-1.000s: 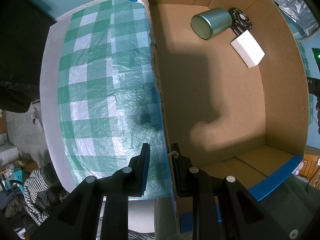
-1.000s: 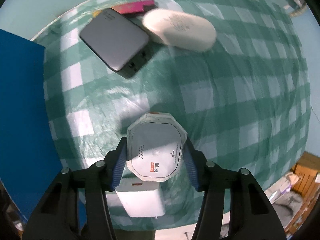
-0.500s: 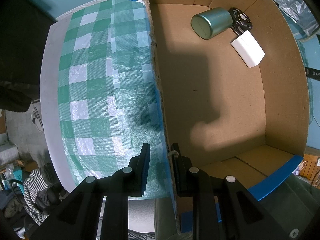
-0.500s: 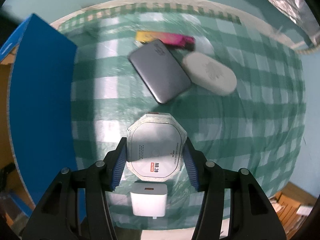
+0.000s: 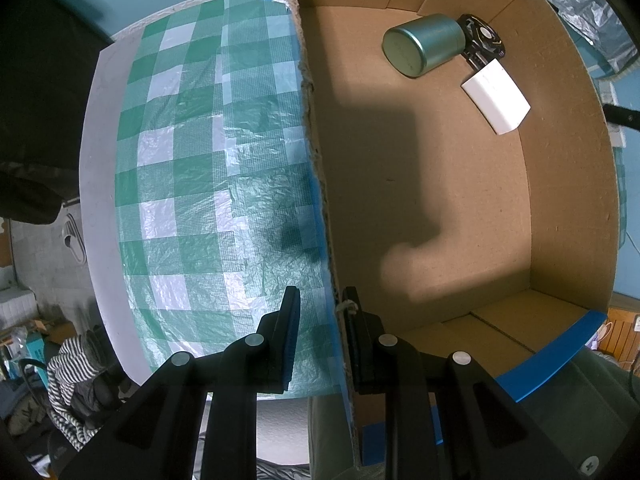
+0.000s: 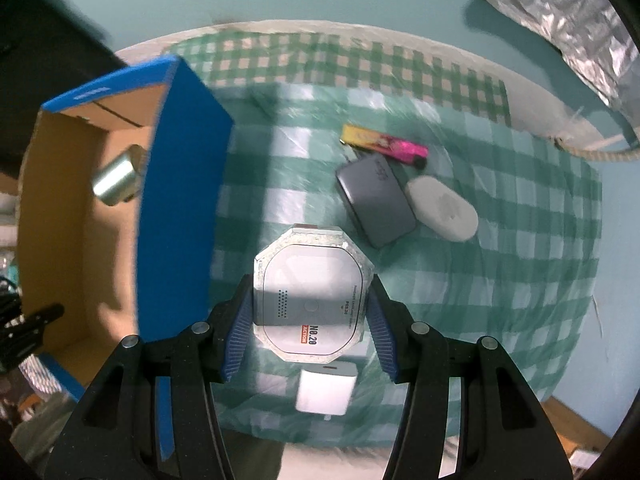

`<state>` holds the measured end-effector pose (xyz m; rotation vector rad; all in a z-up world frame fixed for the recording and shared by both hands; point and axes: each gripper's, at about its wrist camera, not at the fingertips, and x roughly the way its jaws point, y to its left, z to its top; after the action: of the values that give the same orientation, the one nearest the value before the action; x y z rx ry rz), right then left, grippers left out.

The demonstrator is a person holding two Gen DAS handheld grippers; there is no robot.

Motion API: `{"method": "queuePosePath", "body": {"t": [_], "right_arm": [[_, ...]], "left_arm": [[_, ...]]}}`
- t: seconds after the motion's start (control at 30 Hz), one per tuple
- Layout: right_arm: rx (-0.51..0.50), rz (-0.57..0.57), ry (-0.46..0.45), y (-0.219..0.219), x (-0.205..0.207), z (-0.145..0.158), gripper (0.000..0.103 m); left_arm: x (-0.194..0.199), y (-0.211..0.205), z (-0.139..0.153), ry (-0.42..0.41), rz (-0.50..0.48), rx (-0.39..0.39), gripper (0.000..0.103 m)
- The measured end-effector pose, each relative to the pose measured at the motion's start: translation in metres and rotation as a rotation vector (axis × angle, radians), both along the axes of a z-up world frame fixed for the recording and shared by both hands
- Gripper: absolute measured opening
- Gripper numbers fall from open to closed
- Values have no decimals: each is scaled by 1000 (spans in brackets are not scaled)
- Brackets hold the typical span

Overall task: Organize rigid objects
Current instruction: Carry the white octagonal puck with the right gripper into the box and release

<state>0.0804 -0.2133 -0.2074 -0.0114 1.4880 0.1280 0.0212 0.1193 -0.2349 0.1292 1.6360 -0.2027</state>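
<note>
White octagonal device (image 6: 310, 294) grasped between the right gripper (image 6: 308, 320) pads, clear above the checked counter (image 6: 500, 280), presumably bound for the cardboard box (image 5: 460, 200). Left gripper (image 5: 320, 332) clenched on the box wall, steadying it.

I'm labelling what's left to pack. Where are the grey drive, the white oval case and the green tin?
Grey drive (image 6: 378, 200), right wrist view, centre of its top face.
White oval case (image 6: 442, 208), right wrist view, middle of its top.
Green tin (image 5: 420, 46), left wrist view, its side wall.
</note>
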Motion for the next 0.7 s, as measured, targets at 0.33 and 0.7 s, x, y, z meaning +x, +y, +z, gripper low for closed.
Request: {"method": "queuePosePath", "body": {"t": [0.33,0.7], "right_arm": [[36,133,-49,37,3,38,53],[48,320,-68,89,3,48,53]], "left_arm": [[0,0,0,0,-1,0,21],[-1,1,-2,2,-1,-1,21]]}}
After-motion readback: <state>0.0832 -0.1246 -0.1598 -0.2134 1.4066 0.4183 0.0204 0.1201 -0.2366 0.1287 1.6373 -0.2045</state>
